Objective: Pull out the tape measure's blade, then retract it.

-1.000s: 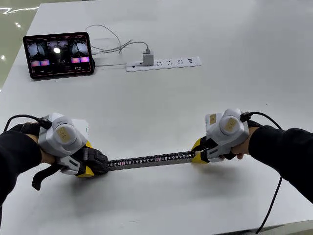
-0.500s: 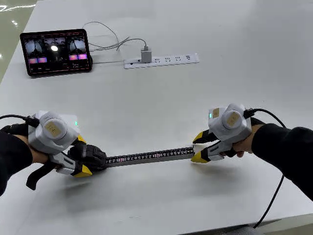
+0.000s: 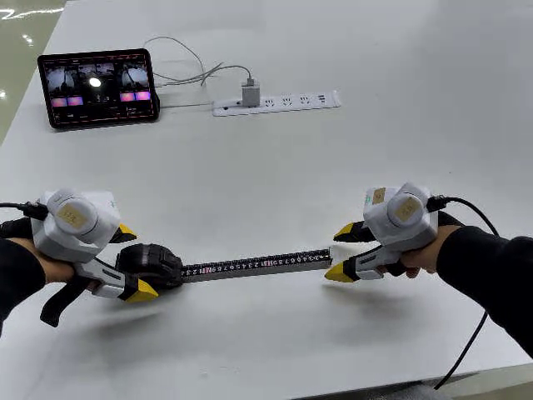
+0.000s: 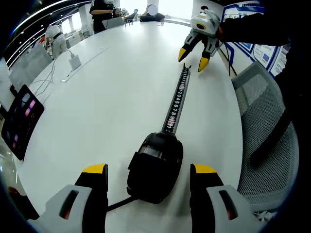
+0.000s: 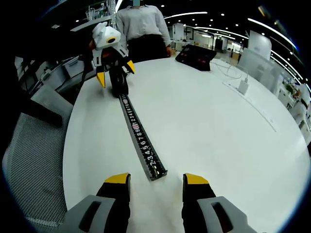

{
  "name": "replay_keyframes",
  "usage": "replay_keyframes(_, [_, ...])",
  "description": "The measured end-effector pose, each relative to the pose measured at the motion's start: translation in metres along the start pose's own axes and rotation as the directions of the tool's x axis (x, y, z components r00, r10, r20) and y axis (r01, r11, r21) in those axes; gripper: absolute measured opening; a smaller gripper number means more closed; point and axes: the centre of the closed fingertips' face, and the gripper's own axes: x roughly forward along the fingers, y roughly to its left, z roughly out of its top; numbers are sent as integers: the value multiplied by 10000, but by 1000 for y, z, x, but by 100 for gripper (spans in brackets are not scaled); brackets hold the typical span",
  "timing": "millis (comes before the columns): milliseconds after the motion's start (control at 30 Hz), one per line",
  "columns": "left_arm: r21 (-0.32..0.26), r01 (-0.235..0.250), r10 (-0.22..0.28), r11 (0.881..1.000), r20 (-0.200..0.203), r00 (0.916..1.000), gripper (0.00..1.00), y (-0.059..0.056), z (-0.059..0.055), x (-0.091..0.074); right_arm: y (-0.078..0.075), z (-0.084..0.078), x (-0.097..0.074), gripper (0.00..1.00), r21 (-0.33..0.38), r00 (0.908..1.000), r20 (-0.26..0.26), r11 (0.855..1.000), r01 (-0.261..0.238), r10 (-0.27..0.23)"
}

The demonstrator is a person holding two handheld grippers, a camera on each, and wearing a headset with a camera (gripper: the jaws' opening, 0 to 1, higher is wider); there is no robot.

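Observation:
The black tape measure body (image 3: 151,264) lies on the white table (image 3: 275,175), its blade (image 3: 258,266) drawn out flat to the right. My left gripper (image 3: 134,262) is open, its yellow-tipped jaws straddling the body with a gap on each side. In the left gripper view the body (image 4: 155,165) sits between the jaws of the left gripper (image 4: 149,171) and the blade (image 4: 176,104) runs away towards the right gripper (image 4: 193,51). My right gripper (image 3: 341,252) is open just past the blade's end. In the right gripper view the blade tip (image 5: 158,174) lies free just ahead of the right gripper (image 5: 155,180).
A tablet (image 3: 98,87) and a power strip (image 3: 279,103) with a charger and cables lie at the far side of the table. The table's front edge runs close below the grippers. A grey mesh chair (image 4: 272,121) stands beside the table. A person (image 5: 143,24) stands beyond it.
Both grippers have opened: the left let go of the tape measure body, the right let go of the blade's end and drew slightly right. The blade stays extended.

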Motion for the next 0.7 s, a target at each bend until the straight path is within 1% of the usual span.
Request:
replay_keyframes(67, [-295, -62, 67, 9995, 163, 9998, 66, 1, 2, -1, -2, 0, -2, 41, 75, 9999, 52, 9999, 121, -121])
replay_keyframes(100, [-559, -55, 77, 9984, 381, 9992, 66, 1, 6, -2, -2, 0, -2, 42, 135, 9998, 88, 9998, 163, -164])
replay_keyframes(133, [-808, -75, 133, 9967, 717, 9973, 66, 2, 11, -3, -2, 1, -4, 43, 196, 9997, 128, 9996, 212, -215])
replay_keyframes(167, [-982, -182, 265, 9950, 837, 9961, 67, 4, 13, -5, -3, 1, -5, 44, 246, 9995, 156, 9993, 268, -272])
replay_keyframes(200, [-1111, -282, 372, 9934, 800, 9961, 69, 6, 12, -5, -4, 2, -5, 45, 315, 9991, 200, 9988, 365, -372])
replay_keyframes(267, [-1410, -465, 589, 9889, 851, 9946, 74, 9, 11, -6, -7, 2, -8, 47, 545, 9976, 351, 9969, 573, -593])
replay_keyframes(333, [-1560, -518, 688, 9864, 1053, 9921, 78, 9, 12, -6, -9, 3, -12, 48, 728, 9950, 540, 9942, 795, -835])
replay_keyframes(367, [-1600, -685, 892, 9847, 1258, 9880, 79, 10, 13, -8, -7, 2, -13, 48, 870, 9949, 596, 9933, 760, -814])
replay_keyframes(500, [-1921, -836, 1117, 9778, 1402, 9838, 80, 8, 12, -9, -3, -1, -17, 50, 1062, 9933, 667, 9905, 874, -948])
replay_keyframes(567, [-2067, -978, 1306, 9735, 1517, 9798, 80, 7, 11, -10, -2, -1, -20, 52, 1385, 9894, 838, 9846, 1064, -1187])
replay_keyframes(633, [-2308, -976, 1371, 9681, 1617, 9773, 80, 5, 9, -11, 2, -3, -23, 54, 1453, 9871, 942, 9826, 1153, -1298])
replay_keyframes(700, [-2410, -1042, 1471, 9649, 1677, 9748, 82, 3, 7, -12, -1, -6, -26, 56, 1469, 9803, 1010, 9771, 1539, -1696])
